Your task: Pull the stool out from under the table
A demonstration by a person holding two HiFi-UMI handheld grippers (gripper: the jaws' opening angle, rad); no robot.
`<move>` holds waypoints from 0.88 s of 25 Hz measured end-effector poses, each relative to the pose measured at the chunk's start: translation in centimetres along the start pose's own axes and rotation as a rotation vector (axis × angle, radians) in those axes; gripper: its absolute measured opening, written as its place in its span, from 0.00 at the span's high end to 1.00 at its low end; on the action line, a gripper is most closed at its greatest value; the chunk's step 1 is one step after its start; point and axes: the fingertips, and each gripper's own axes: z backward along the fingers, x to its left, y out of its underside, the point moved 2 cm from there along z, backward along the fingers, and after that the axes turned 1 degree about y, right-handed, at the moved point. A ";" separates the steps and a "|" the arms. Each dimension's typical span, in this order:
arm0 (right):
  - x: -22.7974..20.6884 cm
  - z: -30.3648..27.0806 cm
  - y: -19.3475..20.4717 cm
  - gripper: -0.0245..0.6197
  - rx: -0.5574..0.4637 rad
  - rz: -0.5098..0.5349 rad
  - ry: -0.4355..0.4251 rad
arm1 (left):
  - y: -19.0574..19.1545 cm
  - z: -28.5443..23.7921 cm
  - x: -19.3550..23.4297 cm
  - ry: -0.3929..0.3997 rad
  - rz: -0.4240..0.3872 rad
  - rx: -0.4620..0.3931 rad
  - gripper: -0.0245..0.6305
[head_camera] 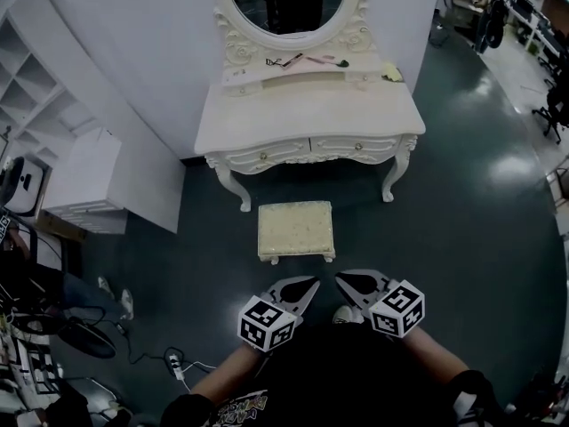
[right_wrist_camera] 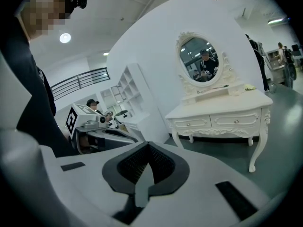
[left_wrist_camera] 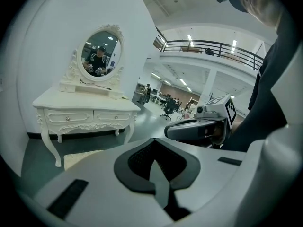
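A cream cushioned stool (head_camera: 296,229) stands on the dark floor just in front of the white dressing table (head_camera: 307,118), clear of its front edge. My left gripper (head_camera: 311,285) and right gripper (head_camera: 340,280) hover side by side just short of the stool's near edge, both shut and empty, neither touching it. In the left gripper view the shut gripper (left_wrist_camera: 155,161) points past a corner of the stool (left_wrist_camera: 78,159) toward the table (left_wrist_camera: 85,105). The right gripper view has its shut gripper (right_wrist_camera: 147,162) facing the table (right_wrist_camera: 222,108); the stool is hidden there.
An oval mirror (head_camera: 284,3) and small items (head_camera: 302,60) sit on the table's back shelf. White shelving (head_camera: 84,181) stands to the left. Cables and a power strip (head_camera: 173,363) lie on the floor at lower left. Office chairs (head_camera: 556,105) are far right.
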 end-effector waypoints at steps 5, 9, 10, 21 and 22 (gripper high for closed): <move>-0.2 -0.2 0.3 0.92 0.014 0.000 -0.007 | -0.2 -0.6 0.2 0.005 0.007 0.006 0.95; -0.8 -0.2 0.8 0.92 0.019 -0.005 -0.011 | 0.3 -1.2 0.2 0.002 0.024 0.009 0.95; -0.9 -0.2 0.8 0.92 0.020 -0.006 -0.011 | 0.3 -1.2 0.2 0.002 0.025 0.011 0.95; -1.6 0.2 0.6 0.92 0.018 -0.012 -0.002 | -0.2 -2.1 0.0 0.008 0.019 0.014 0.95; -1.7 0.3 0.6 0.92 0.018 -0.012 -0.001 | -0.3 -2.1 0.0 0.009 0.020 0.015 0.95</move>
